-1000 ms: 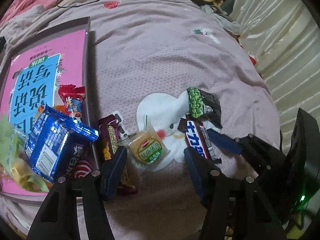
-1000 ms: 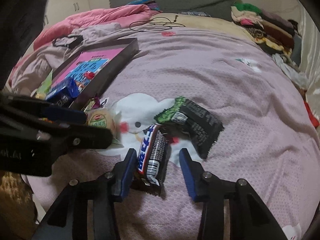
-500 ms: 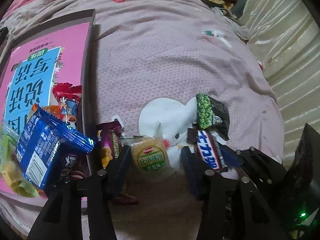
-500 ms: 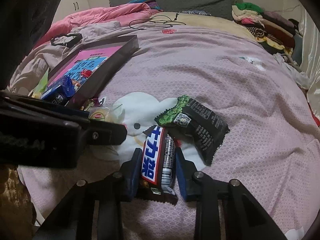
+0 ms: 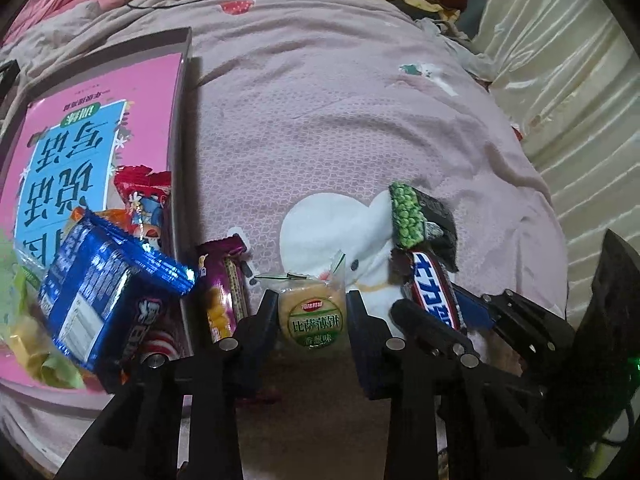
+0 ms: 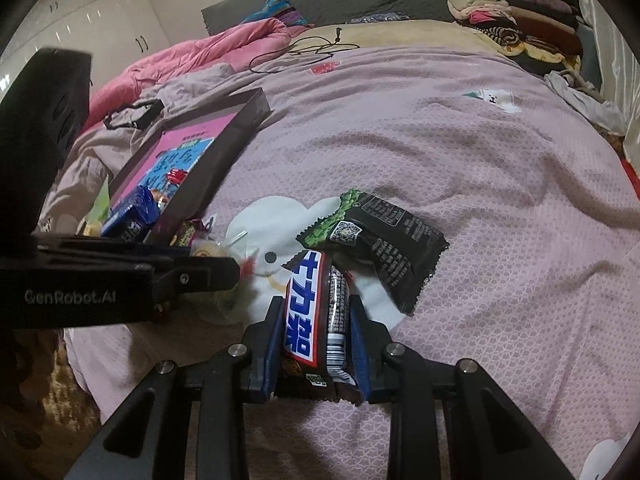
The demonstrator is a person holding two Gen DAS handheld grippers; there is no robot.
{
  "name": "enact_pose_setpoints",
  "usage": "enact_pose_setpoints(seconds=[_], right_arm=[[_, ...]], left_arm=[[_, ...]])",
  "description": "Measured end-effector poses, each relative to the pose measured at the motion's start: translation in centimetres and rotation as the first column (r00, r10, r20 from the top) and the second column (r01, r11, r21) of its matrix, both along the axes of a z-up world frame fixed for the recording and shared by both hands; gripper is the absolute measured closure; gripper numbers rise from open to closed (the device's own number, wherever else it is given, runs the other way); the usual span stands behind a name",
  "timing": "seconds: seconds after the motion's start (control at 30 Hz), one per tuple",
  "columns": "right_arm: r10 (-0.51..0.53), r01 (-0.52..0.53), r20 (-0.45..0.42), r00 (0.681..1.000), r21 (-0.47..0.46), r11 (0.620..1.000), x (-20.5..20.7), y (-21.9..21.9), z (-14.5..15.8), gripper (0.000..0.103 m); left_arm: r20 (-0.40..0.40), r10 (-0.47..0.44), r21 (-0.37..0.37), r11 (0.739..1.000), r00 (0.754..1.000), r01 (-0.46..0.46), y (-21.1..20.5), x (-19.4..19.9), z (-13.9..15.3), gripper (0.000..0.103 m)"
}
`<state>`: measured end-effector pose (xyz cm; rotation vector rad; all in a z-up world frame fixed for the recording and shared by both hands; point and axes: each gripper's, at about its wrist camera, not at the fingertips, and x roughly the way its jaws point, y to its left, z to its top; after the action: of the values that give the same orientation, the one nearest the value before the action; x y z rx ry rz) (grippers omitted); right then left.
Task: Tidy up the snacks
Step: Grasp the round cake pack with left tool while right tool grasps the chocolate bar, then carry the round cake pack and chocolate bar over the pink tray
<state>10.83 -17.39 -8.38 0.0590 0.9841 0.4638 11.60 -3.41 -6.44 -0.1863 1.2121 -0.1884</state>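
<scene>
Pink-lilac bedspread point(image 5: 340, 128) with a white cartoon patch covers the bed I am working over; folded clothes point(image 6: 516, 20) are stacked at two o'clock in the right wrist view and a black cable point(image 6: 316, 50) loops near twelve.

At nine o'clock in the left wrist view sits a shallow dark tray point(image 5: 180, 168) lined with a pink and blue booklet point(image 5: 80, 132). Inside it I see a blue biscuit pack point(image 5: 100, 292) propped up, a small red packet point(image 5: 144, 196) behind it, and yellow-green wrappers point(image 5: 24, 320) at the left edge. Just outside the tray wall lies a purple candy bar point(image 5: 222, 288) on the bedspread.

My left gripper point(image 5: 312, 316) has its jaws narrowed onto a round cracker in clear wrap point(image 5: 314, 314), both pads touching the sides of the pack. It sits at six o'clock of the view, just beside the purple bar.

Further right, my right gripper point(image 6: 316, 328) is clamped on a brown chocolate bar with a blue and white label point(image 6: 316, 312), which stands nearly upright between the pads, lower end at the bedspread. I cannot tell whether it still touches the cloth. Its upper end overlaps the corner of a black and green pea snack bag point(image 6: 380, 240), which lies flat at one o'clock from the bar.
</scene>
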Motion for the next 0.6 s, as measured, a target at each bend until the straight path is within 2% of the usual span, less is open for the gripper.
enact_pose_setpoints(seconds=[0.23,0.6], right_arm=[[0.022,-0.022,0.012,1.0,0.042,0.999,-0.5,0.1,0.7,0.073],[0.063,-0.07,0.114,0.992,0.06,0.996,-1.8,1.3,3.0,0.073]], left_arm=[[0.047,-0.023,0.0,1.0,0.999,0.023,0.2,-1.6,2.1,0.069],[0.104,-0.025,0.023,0.999,0.994,0.023,1.5,-3.7,4.5,0.069]])
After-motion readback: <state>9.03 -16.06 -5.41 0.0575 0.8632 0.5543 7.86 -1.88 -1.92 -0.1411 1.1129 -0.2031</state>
